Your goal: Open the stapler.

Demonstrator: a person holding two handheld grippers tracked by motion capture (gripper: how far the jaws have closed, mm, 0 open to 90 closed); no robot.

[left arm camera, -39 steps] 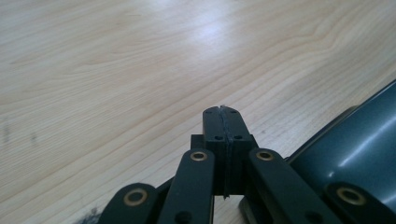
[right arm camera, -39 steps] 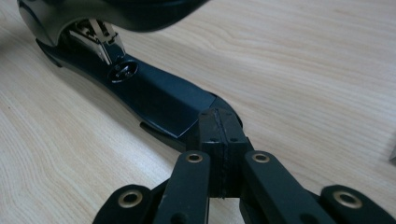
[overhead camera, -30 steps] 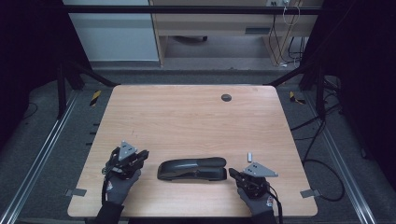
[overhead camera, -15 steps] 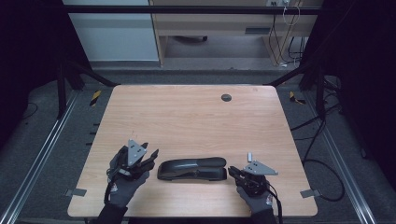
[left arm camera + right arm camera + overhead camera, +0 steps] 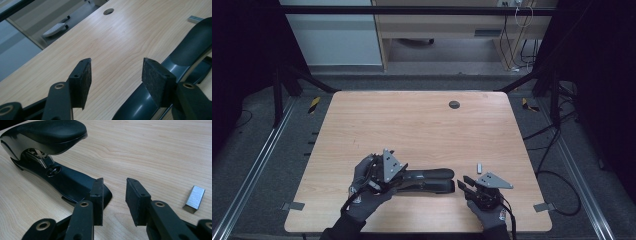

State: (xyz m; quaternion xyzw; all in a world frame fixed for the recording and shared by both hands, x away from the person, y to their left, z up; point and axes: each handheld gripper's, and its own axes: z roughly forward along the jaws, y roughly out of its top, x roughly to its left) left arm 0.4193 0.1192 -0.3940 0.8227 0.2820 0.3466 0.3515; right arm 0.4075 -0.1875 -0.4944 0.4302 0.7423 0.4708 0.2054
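A long black plastic stapler [image 5: 424, 180] is seen lying flat near the front edge of the pale wooden table [image 5: 422, 125]; the left gripper [image 5: 398, 172] is held over the stapler's left end, its jaws having just been opening and now spread with bare wood between the pads, nothing being pinched; the right gripper [image 5: 465, 184] is held just beside the stapler's right end, its jaws likewise having just been opening, spread and empty; a small silver block of staples [image 5: 479, 167] lies near the stapler's right end.

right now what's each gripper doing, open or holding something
left gripper: open, jaws just opened, holding nothing, beside the long black stapler
right gripper: open, just opened, holding nothing
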